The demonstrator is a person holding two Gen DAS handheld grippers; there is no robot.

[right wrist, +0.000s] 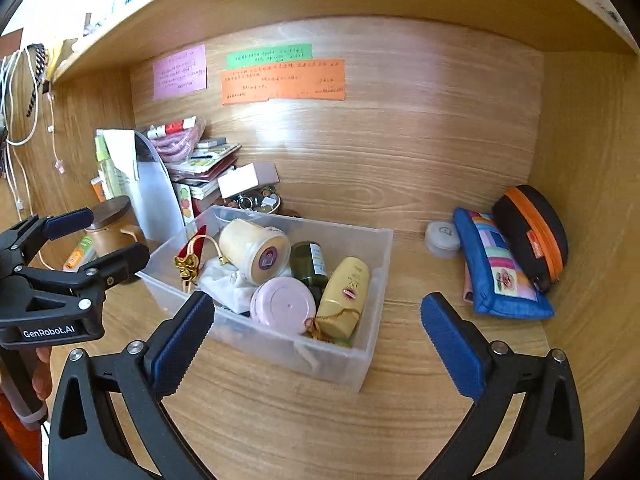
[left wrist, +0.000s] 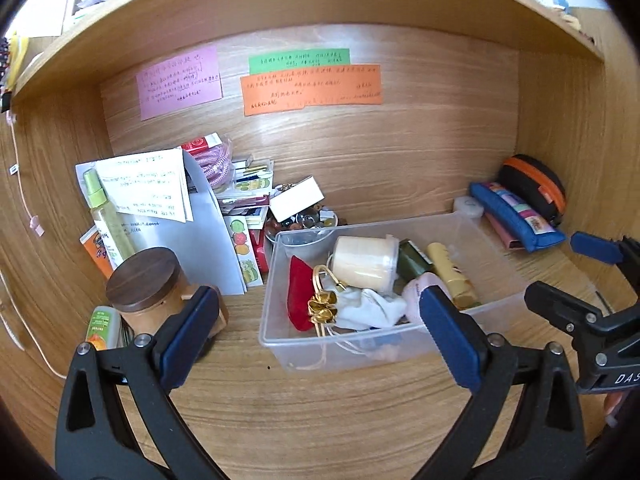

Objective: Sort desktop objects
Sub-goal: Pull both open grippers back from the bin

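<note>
From the left wrist view the left gripper (left wrist: pixel 320 320) hangs empty with jaws wide apart over the clear box (left wrist: pixel 280 332), already partly filled, while from the right wrist view the right gripper (right wrist: pixel 316 328) is likewise released, and the blue pouch (right wrist: pixel 500 268) and black case (right wrist: pixel 532 232) wait outside.

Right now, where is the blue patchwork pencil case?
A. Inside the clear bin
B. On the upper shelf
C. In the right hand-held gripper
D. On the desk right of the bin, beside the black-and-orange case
D: the pencil case lies on the desk, clear of the bin, against the black-and-orange case; the right hand-held gripper is open and empty.
</note>
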